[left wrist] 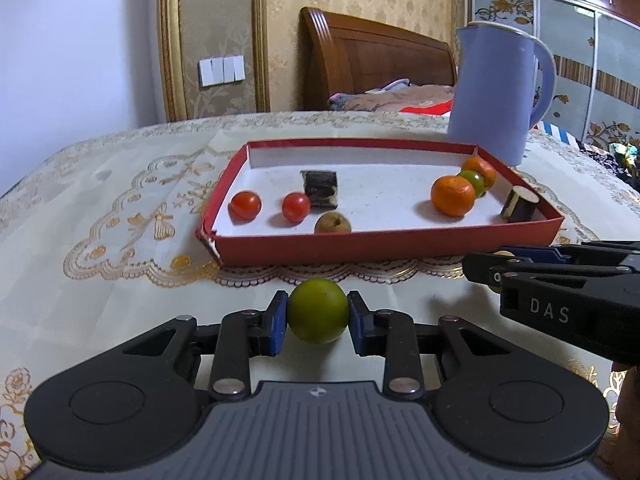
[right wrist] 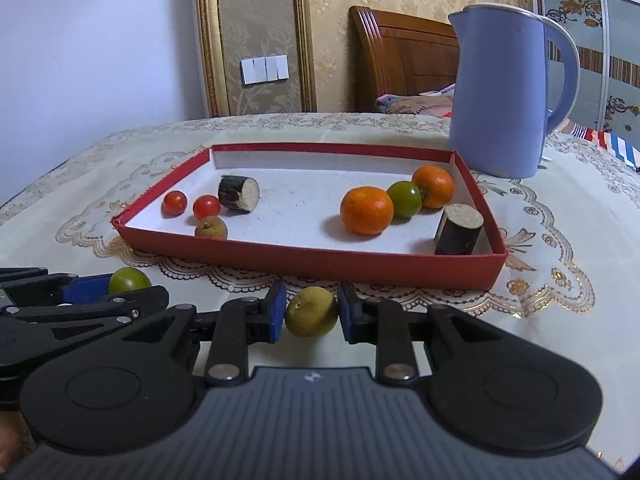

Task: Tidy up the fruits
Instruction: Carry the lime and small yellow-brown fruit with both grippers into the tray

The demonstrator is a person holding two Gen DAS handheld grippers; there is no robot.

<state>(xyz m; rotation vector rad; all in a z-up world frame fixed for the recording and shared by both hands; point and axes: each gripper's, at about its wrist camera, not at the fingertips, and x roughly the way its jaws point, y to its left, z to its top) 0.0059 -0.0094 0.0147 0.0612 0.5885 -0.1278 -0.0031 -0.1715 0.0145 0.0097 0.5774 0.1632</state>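
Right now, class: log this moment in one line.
left gripper: shut on green fruit | right gripper: shut on brown fruit | red tray: nine pieces inside

Two red tomatoes (right wrist: 175, 203), two oranges (right wrist: 367, 210), two green fruits (right wrist: 404, 199), two brown fruits (right wrist: 211, 228), two sugarcane pieces (right wrist: 239, 193).

A table under a cream tablecloth (right wrist: 100, 184) with gold lace embroidery carries a shallow red tray (right wrist: 304, 259) with a white floor, set near the middle, and a lavender-blue electric kettle (right wrist: 498, 96) standing upright just behind the tray's far right corner.
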